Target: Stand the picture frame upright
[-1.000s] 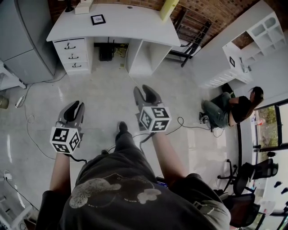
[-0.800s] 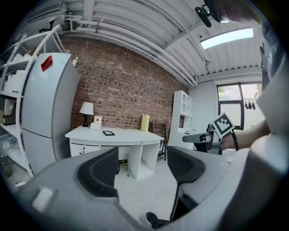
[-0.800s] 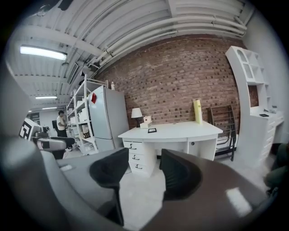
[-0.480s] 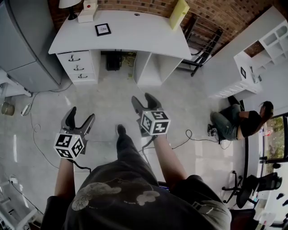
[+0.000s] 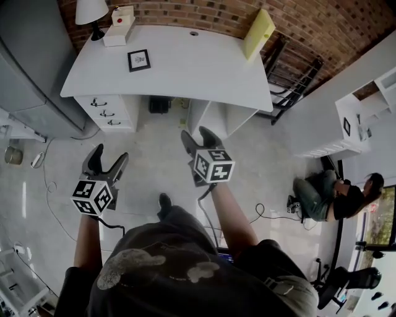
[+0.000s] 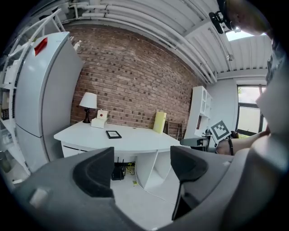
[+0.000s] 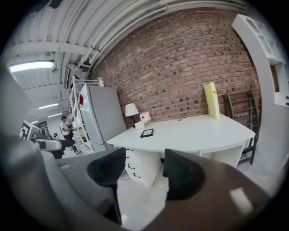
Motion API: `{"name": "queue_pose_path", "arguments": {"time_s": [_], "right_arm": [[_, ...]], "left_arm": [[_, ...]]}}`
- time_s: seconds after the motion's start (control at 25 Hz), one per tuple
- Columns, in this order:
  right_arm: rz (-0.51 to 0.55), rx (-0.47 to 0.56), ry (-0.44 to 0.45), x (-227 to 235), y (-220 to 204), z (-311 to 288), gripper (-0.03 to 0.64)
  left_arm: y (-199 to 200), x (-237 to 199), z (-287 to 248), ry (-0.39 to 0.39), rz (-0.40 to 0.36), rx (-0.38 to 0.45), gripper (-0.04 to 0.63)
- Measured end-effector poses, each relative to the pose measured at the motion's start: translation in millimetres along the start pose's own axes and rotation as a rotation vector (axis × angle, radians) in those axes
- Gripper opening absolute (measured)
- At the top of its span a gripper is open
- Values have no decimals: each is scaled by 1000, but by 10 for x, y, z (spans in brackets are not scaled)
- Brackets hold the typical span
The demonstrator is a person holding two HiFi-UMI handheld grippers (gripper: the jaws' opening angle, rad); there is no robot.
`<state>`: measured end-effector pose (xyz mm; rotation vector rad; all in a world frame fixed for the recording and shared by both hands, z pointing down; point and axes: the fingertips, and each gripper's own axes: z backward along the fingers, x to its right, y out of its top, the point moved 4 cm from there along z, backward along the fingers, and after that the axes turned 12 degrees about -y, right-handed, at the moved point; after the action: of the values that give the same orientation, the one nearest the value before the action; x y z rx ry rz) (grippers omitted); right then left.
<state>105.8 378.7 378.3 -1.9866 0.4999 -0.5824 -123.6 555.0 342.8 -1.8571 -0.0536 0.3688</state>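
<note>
Picture frame (image 5: 138,60) lies flat on the white tabletop (image 5: 204,74), closer now than a second ago. Left claw (image 5: 106,158) and right claw (image 5: 197,135) have just opened wide, both empty and still short of reach.

Beyond the dark grey fingers (image 5: 94,162): white desk (image 5: 185,68); picture frame (image 5: 138,60), black border, pale centre; yellow board (image 5: 258,34); red-brown brick wall (image 5: 297,18). Left gripper (image 5: 109,158) and right gripper (image 5: 197,134): black-and-white square markers.

Floor (image 5: 154,139) to desk (image 5: 198,71) open; lamp (image 5: 90,11), box (image 5: 119,28) behind picture frame (image 5: 138,60).
</note>
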Motion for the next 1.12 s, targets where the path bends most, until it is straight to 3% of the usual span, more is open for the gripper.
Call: {"name": "queue_pose_path", "arguments": {"time_s": [0.24,0.56,0.88,1.12], "right_arm": [[11,-30,37,192,188,-533,272],[-1,-79,110,79,227,-1000,272],[-24,-111,32,70,329,-1622,273],[-63,-143,-40,-50,581,-2290,272]], "left_arm": [[158,-213,-450,38,2,-15,379],[203,-606,-662,73,16,-43,379],[319,-1381,-1212,-4,5,-66,379],[660,-2223,-1723,-63,5,-82,379]]}}
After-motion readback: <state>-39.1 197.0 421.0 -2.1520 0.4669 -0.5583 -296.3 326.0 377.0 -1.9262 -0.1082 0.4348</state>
